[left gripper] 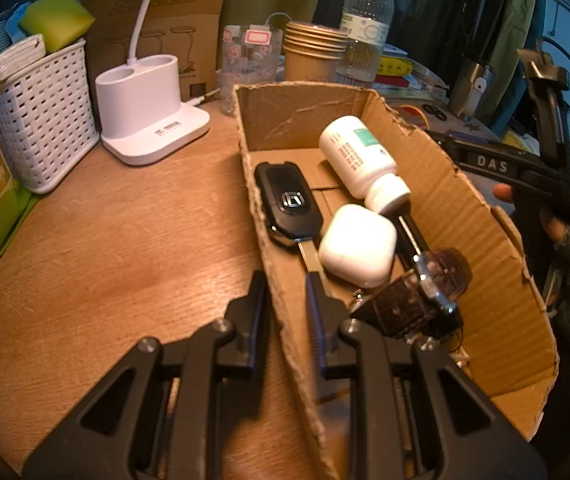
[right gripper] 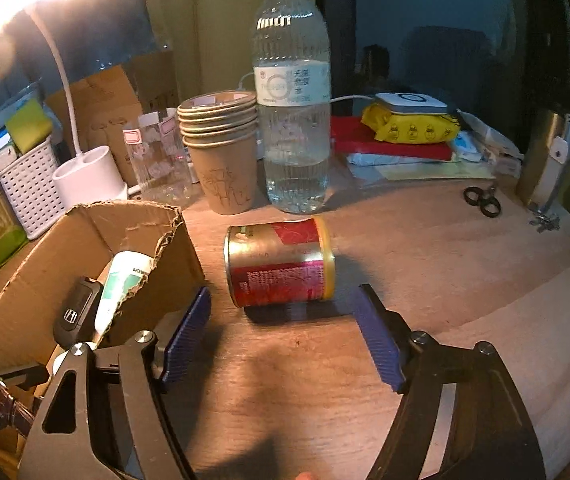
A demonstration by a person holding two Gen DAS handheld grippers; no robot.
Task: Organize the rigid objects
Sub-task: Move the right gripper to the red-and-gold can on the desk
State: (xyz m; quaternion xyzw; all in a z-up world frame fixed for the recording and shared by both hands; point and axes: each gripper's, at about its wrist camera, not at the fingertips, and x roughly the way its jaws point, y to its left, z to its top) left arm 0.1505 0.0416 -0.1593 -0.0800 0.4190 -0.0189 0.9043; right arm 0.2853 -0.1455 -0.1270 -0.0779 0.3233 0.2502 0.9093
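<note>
A torn cardboard box (left gripper: 485,248) holds a black car key (left gripper: 287,206), a white pill bottle (left gripper: 361,160), a white earbud case (left gripper: 357,246) and a brown-strapped watch (left gripper: 425,292). My left gripper (left gripper: 285,284) is shut on the box's near left wall, one finger on each side of it. In the right wrist view the box (right gripper: 45,264) is at the left. A red and gold can (right gripper: 281,262) lies on its side on the table, just beyond my open right gripper (right gripper: 285,300), which is empty.
At the back stand a white basket (left gripper: 41,120), a white lamp base (left gripper: 145,108), a glass (right gripper: 161,152), stacked paper cups (right gripper: 221,152) and a water bottle (right gripper: 293,92). Scissors (right gripper: 483,200), books and a yellow pack (right gripper: 409,126) lie at the right.
</note>
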